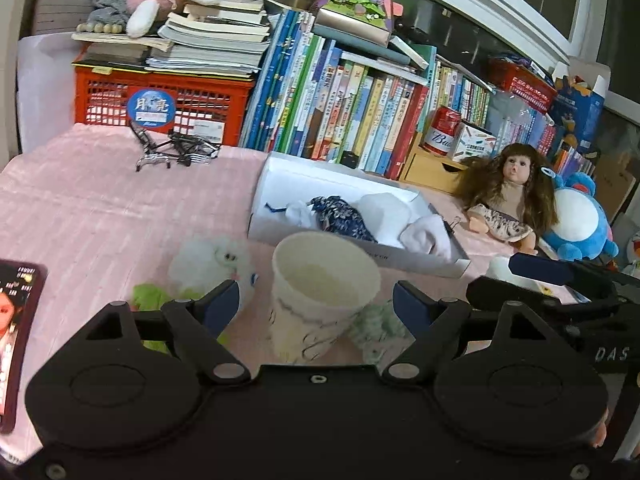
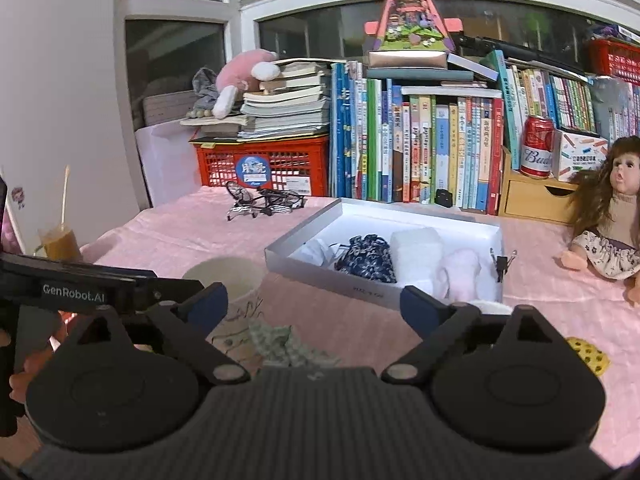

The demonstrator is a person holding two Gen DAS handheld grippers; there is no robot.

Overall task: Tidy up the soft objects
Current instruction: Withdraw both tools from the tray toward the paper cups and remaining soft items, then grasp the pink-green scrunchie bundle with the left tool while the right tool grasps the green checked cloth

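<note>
With both tools gaping empty, left tool [image 1: 316, 300] around the cup [image 1: 324, 292], right tool [image 2: 314, 304] above the green cloth [image 2: 280, 344], we judge that cloth goes next into the box [image 2: 304, 236] at centre frame.

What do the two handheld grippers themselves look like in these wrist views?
Both are matte black plastic. The left gripper and right gripper each have two rounded housings with raised discs, angled linkage arms on silver pivot pins, and dark blue finger pads. The right one's base is ribbed. White "GenRobot.AI" lettering marks the left gripper's side. No cables or sleeves show.
</note>
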